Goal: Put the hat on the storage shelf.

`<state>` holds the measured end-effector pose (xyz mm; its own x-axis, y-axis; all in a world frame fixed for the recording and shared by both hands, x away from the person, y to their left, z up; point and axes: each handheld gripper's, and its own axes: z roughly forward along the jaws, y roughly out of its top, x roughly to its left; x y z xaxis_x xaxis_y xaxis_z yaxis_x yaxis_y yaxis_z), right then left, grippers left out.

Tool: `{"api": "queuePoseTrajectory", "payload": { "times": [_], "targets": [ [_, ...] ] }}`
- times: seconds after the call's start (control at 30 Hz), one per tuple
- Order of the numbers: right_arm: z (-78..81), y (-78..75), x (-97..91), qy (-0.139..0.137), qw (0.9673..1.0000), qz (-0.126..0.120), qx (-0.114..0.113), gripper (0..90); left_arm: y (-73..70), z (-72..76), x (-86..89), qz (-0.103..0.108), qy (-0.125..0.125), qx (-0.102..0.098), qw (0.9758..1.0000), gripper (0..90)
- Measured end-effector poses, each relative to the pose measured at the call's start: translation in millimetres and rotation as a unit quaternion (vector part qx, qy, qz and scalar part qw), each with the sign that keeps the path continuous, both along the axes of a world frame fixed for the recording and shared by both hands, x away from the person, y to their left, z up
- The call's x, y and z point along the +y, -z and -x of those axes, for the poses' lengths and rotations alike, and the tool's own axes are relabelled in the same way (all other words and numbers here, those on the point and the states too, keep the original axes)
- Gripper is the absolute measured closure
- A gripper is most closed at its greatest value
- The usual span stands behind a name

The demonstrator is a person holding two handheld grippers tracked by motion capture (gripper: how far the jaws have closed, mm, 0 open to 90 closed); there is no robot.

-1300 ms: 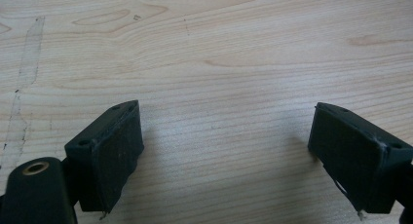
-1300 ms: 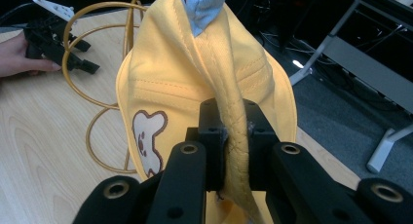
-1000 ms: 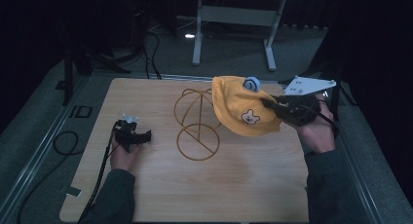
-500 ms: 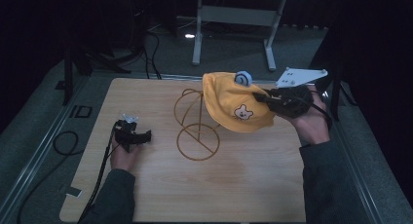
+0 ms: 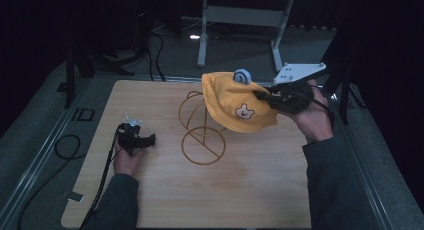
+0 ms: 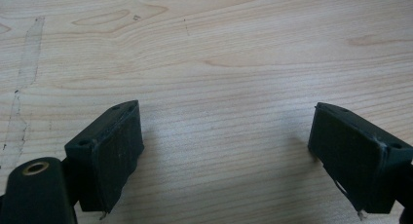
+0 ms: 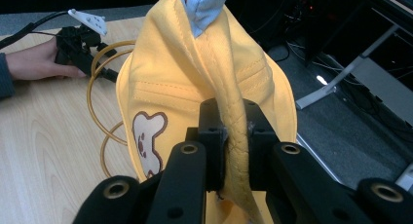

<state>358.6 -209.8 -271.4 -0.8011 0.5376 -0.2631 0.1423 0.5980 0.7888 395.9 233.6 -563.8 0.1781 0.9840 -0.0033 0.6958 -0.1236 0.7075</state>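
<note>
The high view shows the whole layout: the right gripper (image 5: 265, 96) holds a yellow hat (image 5: 235, 102) above the wooden table (image 5: 250, 190), with the hat draped against the upper loop of a gold wire stand (image 5: 202, 135) whose ring base rests on the table. The left gripper (image 5: 145, 139) lies on the table to the left of the stand, well apart from the hat. The right gripper view adds the grip detail that the high view lacks: the jaws are pressed together on a folded edge of the hat's brim, the fabric rising from between them, with a bear patch (image 7: 146, 141) on the left side and a light blue piece (image 7: 202, 7) at the top. The left gripper view shows its jaws spread wide, nothing between them, over bare wood grain.
</note>
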Motion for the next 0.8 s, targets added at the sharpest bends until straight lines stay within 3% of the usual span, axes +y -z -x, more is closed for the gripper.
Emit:
{"api": "queuePoseTrajectory", "payload": {
  "times": [0.8],
  "targets": [
    [-15.1, -12.2, 25.0, -0.017, 0.9997, 0.019, 0.003, 81.8, 0.0, -0.1, 0.1, -0.001, 0.001, 0.000, 1.0000, 12.8]
  ]
}}
